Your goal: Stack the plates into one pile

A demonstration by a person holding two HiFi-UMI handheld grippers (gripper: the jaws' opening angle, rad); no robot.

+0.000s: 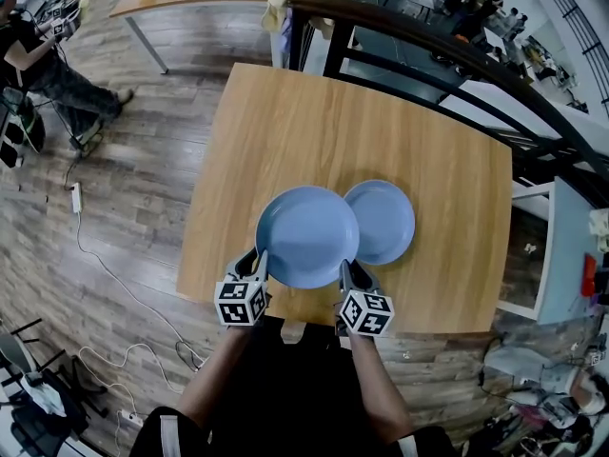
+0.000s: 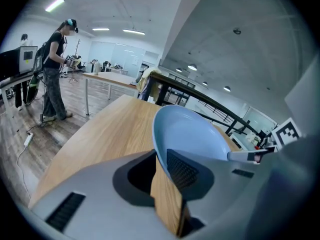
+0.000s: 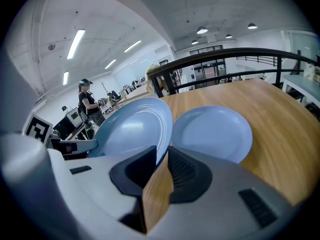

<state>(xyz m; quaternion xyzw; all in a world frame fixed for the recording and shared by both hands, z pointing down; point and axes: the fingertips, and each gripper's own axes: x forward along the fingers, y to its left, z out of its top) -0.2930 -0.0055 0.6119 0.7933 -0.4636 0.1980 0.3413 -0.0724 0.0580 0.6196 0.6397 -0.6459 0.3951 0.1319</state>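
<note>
Blue plate (image 1: 307, 236) is tilted over the wooden table (image 1: 285, 131); my left gripper (image 1: 257, 263) and my right gripper (image 1: 346, 272) each pinch its near rim. The second blue plate (image 1: 385, 219) lies flat on the table.

two blue plates (image 1: 307, 236) (image 1: 385, 219), two tongs (image 1: 259, 259) (image 1: 345, 270), one wooden table (image 1: 314, 122)

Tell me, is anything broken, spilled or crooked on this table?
Nothing is broken or spilled. One round light-blue plate is gripped at its near rim by the left gripper and the right gripper, overlapping the edge of the second light-blue plate lying flat on the wooden table.
</note>
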